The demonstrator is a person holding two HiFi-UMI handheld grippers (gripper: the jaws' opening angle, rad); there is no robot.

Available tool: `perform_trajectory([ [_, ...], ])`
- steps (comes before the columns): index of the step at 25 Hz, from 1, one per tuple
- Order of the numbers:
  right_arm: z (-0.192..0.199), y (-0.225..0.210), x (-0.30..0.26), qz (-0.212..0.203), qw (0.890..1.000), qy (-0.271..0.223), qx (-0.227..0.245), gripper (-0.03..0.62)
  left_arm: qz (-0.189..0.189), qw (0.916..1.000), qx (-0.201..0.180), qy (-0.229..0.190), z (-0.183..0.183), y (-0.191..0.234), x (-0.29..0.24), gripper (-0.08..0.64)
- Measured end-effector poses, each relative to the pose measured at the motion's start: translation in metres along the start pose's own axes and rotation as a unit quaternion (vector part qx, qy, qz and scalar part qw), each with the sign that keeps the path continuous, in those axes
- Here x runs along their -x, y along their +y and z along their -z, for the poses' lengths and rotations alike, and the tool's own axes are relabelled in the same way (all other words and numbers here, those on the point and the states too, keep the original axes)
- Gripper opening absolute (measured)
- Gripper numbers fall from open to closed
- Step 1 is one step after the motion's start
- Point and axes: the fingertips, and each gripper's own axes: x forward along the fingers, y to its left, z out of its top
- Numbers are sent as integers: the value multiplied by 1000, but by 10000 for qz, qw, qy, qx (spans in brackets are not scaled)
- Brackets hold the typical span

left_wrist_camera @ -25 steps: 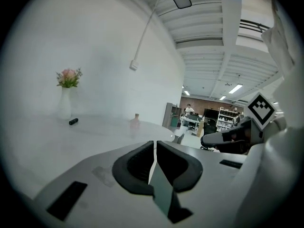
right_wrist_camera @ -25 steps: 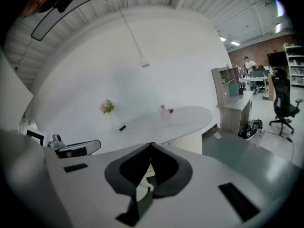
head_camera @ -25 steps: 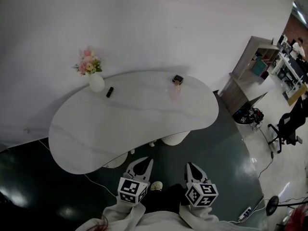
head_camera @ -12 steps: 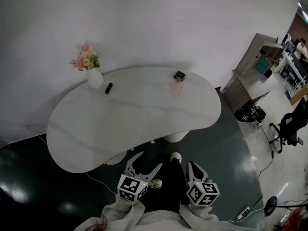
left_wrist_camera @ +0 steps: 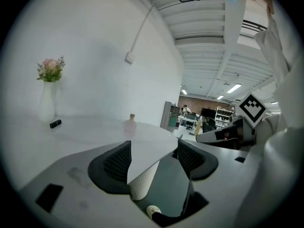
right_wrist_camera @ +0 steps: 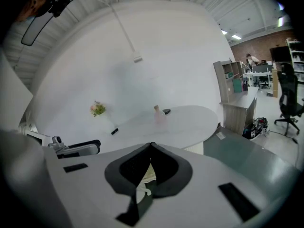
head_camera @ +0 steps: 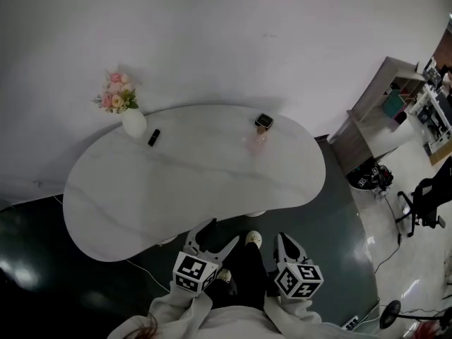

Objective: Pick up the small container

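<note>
Head view: my left gripper [head_camera: 214, 237] has its jaws wide apart with nothing between them, and my right gripper [head_camera: 285, 241] has its jaws together. The small container [head_camera: 258, 140] stands on the table's [head_camera: 141, 203] far side, well apart from both.

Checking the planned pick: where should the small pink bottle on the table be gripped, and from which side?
Probably around the body of the pink bottle, below its tan cap, jaws level, coming from the near edge of the table. It stands upright, the surface before it is bare, and a dark object lies close behind it toward the wall.
</note>
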Motion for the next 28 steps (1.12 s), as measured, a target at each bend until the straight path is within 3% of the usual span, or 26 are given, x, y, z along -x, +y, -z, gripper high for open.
perform_trajectory([
  [15,-84,-63,-77,-276,9995,31,161,51,-347,9993,74,-120,-48,29,-118,307],
  [28,-115,-104,-123,-616,9974,233,301,51,-752,9968,221,-152,-58,45,-191,307],
])
